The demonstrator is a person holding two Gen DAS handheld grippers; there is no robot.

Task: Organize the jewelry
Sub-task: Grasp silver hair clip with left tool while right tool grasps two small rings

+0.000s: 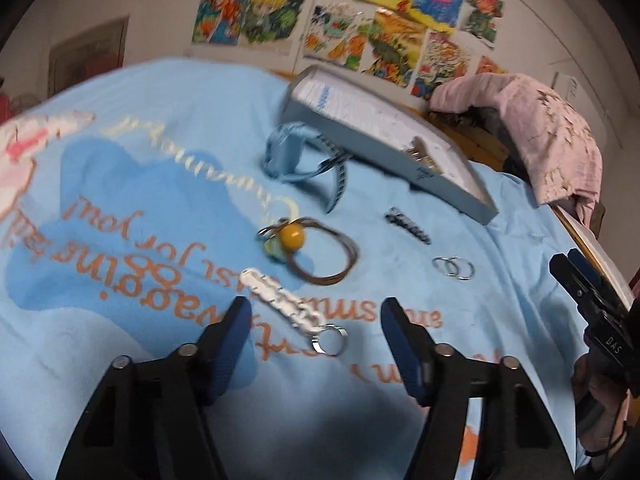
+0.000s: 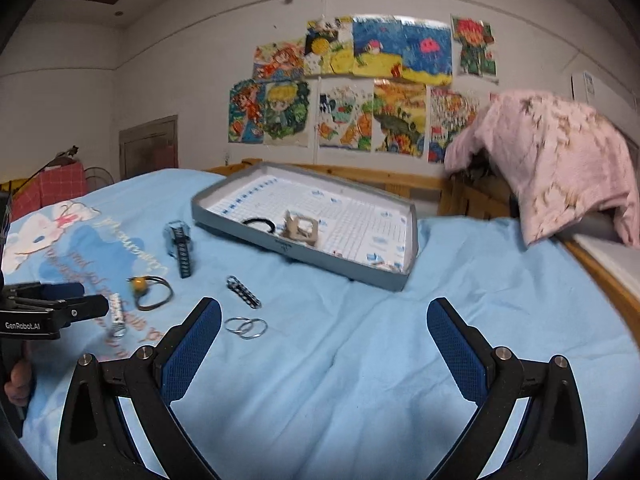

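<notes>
Bed with a pale blue printed sheet (image 2: pixel 360 320) carries everything you work on; a wooden bed frame (image 2: pixel 400 184) runs behind it, a pink garment (image 2: pixel 560 160) is draped over the frame at the right, and bright children's drawings (image 2: pixel 360 92) cover the white wall.

Jewelry, loose on the sheet:
- white chain-link piece with a metal ring at its end (image 1: pixel 286 306), lying just ahead of your left gripper (image 1: pixel 316 316) and between its fingers in that view; the jaws stand apart and the pads do not press it
- brown cord bracelet with a yellow bead (image 1: pixel 316 248), just beyond the white piece
- pair of overlapping silver hoops (image 2: pixel 245 327), beside the left finger of your right gripper (image 2: pixel 324 332)
- small dark chain (image 2: pixel 244 292), just beyond the hoops
- light blue watch with a dark perforated strap (image 2: pixel 180 244), between the bracelet and the box

Container: shallow grey-blue box (image 2: pixel 224 220), white-lined, tilted on the sheet; it holds a black loop (image 2: pixel 259 223) and a beige square-framed piece (image 2: pixel 300 228)

Grippers: your right gripper is wide open and holds nothing, over bare sheet, well apart from your left gripper. Nothing lies between either gripper and the box
</notes>
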